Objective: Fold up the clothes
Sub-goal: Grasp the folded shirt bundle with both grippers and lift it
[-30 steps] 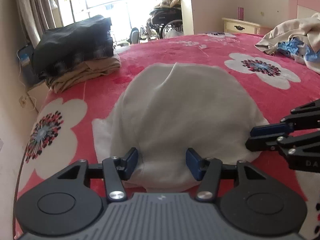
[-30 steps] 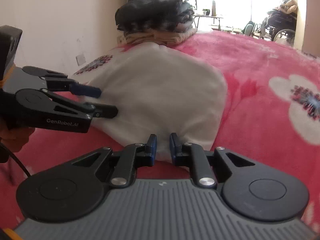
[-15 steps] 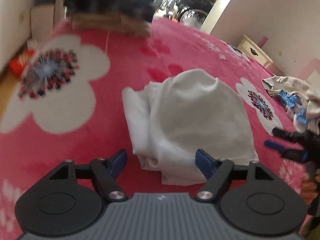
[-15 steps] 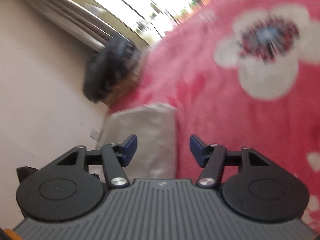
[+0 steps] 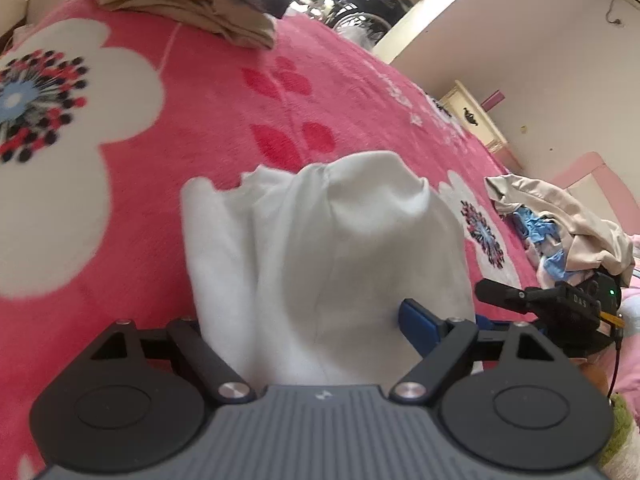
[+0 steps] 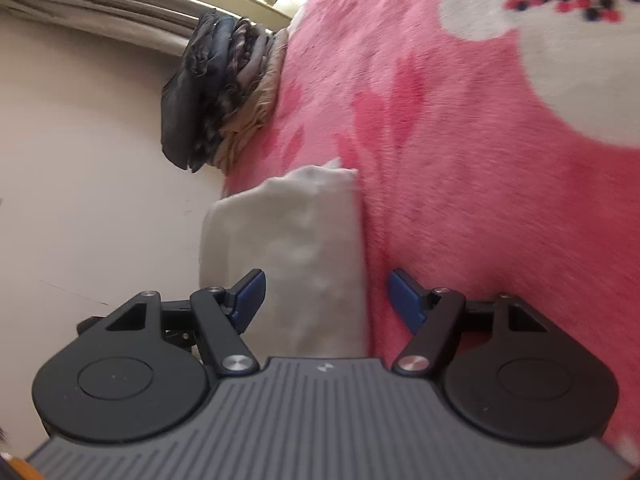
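Your left gripper point(image 5: 304, 320) stood with its jaws wide apart, having just been opening, and the white garment point(image 5: 320, 248) lay between them without being pinched: the one blue pad point(image 5: 416, 320) you could see rested against the cloth's near right side, while the other finger was hidden behind the cloth's left fold. Your right gripper point(image 6: 324, 292) was also spread, its jaws likewise just opened, with the garment's point(image 6: 296, 248) near end lying between the two blue pads, closer to the left one, and neither pressing on it.

The white garment sat part-folded on the pink floral blanket point(image 5: 208, 112), bunched into a soft hump. From the garment, the stack of folded clothes point(image 5: 192, 0) lay well beyond its far end, and the loose pile of unfolded clothes point(image 5: 560, 224) lay off to its right. In the left wrist view your right gripper point(image 5: 520, 300) showed just beside the garment's right edge.

What the coming move turned on, as I judge it: the garment's long axis ran straight away from the left gripper, near end almost under the jaws, far end pointing toward the folded stack. Both hands were at the near end, the left squarely over it and the right at its side edge, so either could take hold with a short reach.
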